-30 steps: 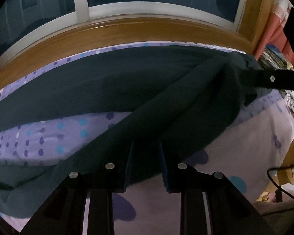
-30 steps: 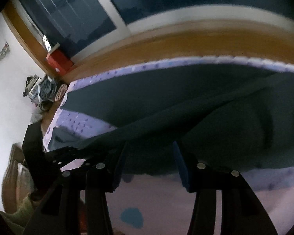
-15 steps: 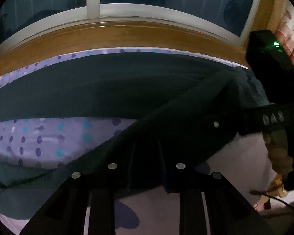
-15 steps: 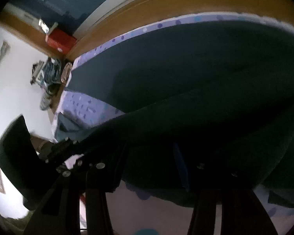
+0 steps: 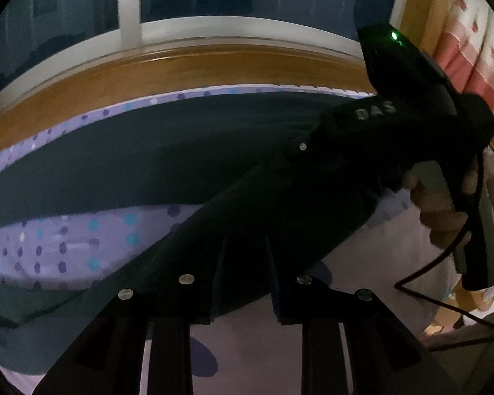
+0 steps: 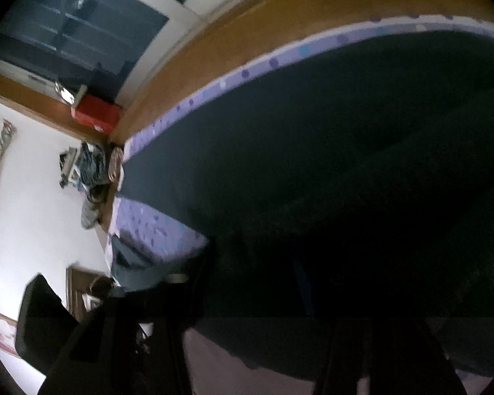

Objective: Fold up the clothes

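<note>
A dark teal garment (image 5: 148, 164) lies spread across the bed, one part stretched along the far edge. A long fold of it runs toward my left gripper (image 5: 243, 263), which is shut on that fold. In the left wrist view the right gripper's black housing (image 5: 411, 115) sits over the garment at the right, held by a hand (image 5: 444, 217); its fingertips are hidden by cloth. In the dim right wrist view my right gripper (image 6: 253, 279) has the garment (image 6: 313, 131) between its fingers, which still stand apart while the jaws are closing.
The bed has a purple dotted sheet (image 5: 66, 247). A wooden ledge (image 5: 181, 72) and a window run behind it. A red box (image 6: 97, 117) and a pile of things (image 6: 89, 164) sit by the white wall. A black cable (image 5: 428, 273) hangs at the right.
The right gripper has come in from the right, sunk over the garment and rolled, so its view now tilts. The left gripper has kept still with the fold in it.
</note>
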